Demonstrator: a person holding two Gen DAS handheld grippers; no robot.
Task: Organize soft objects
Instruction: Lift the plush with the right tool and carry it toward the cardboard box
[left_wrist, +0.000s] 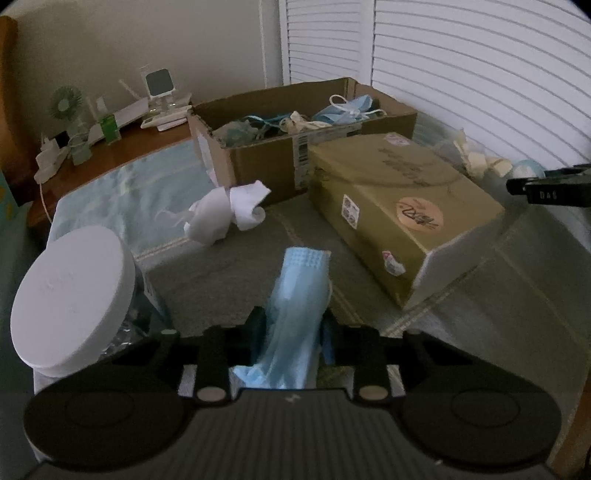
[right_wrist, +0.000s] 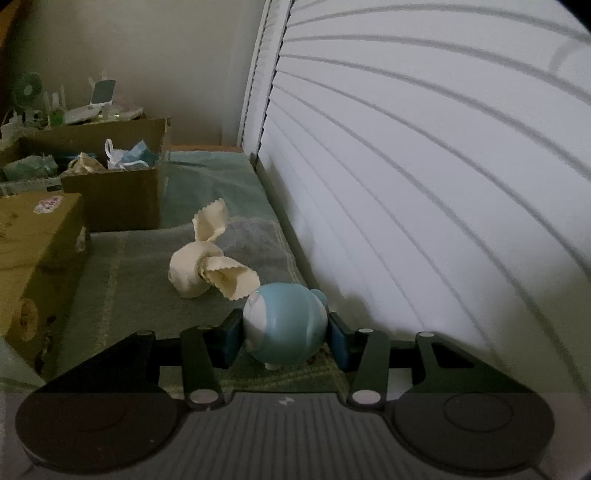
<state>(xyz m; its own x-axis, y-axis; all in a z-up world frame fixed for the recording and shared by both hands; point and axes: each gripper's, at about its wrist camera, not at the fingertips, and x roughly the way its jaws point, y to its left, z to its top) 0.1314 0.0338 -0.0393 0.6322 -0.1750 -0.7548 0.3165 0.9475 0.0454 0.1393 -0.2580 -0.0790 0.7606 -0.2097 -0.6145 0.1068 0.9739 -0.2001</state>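
A blue face mask (left_wrist: 295, 295) is clamped in the nearly closed left gripper (left_wrist: 291, 332), just in front of the cardboard box (left_wrist: 266, 162). To the right of that box, a round blue toy (right_wrist: 286, 328) is squeezed by the right gripper (right_wrist: 286, 339).

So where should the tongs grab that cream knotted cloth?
Best guess: pinch the knot in the middle of the cream cloth, coming from above. That is the fat, firm lump; the two zigzag-edged tails flop out and would slip or just unfold. The cloth lies free on the green towel, with room on both sides for the fingers, though the blue toy sits close by its near tail.
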